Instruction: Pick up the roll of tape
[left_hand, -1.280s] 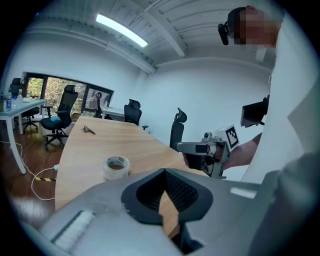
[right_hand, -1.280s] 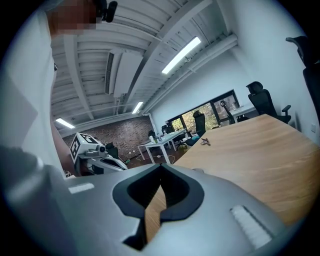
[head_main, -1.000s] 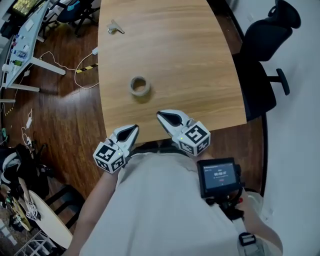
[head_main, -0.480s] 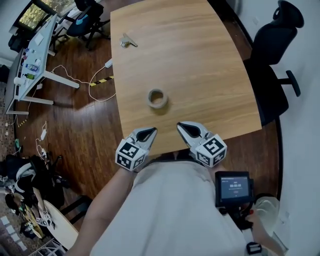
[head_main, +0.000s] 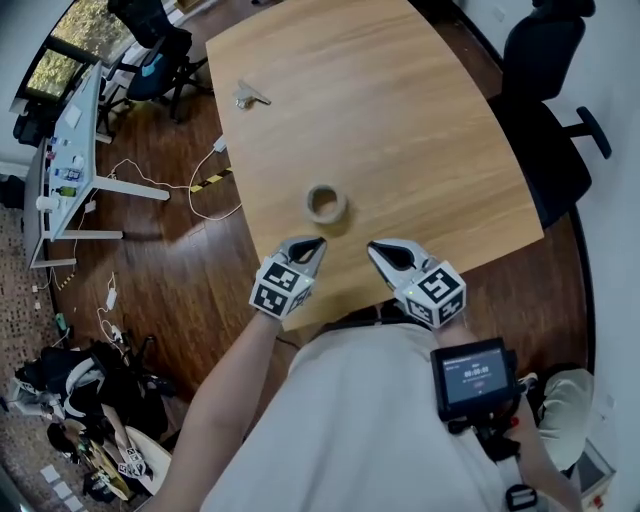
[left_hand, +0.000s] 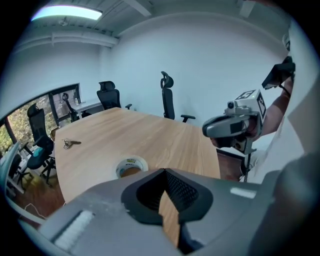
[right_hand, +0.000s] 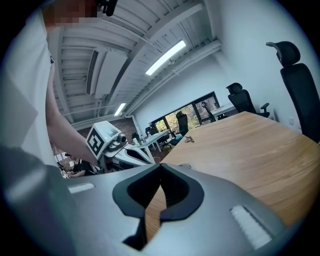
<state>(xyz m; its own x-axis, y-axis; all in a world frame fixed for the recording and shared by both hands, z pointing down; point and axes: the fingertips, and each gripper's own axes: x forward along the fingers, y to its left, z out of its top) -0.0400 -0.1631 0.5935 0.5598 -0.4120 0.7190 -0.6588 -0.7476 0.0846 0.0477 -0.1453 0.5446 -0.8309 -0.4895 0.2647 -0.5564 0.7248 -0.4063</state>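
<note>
The left gripper (head_main: 312, 243) and right gripper (head_main: 378, 247) both have their jaws together on nothing, at the table's (head_main: 420, 120) near edge. The roll of tape (head_main: 326, 203) lies flat near the left gripper's 12 o'clock, untouched. Keys (head_main: 250, 96) lie well away at 11 o'clock. An office chair (head_main: 545, 110) stands at 2 o'clock.

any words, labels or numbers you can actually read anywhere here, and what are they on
Nothing here is legible.
device screen: light rows of characters, too small to read.
roll of tape: small yellow-and-green printed label on the inner core, too blurred to read.
marker cubes: black-and-white square patterns only, no letters or numbers.
</note>
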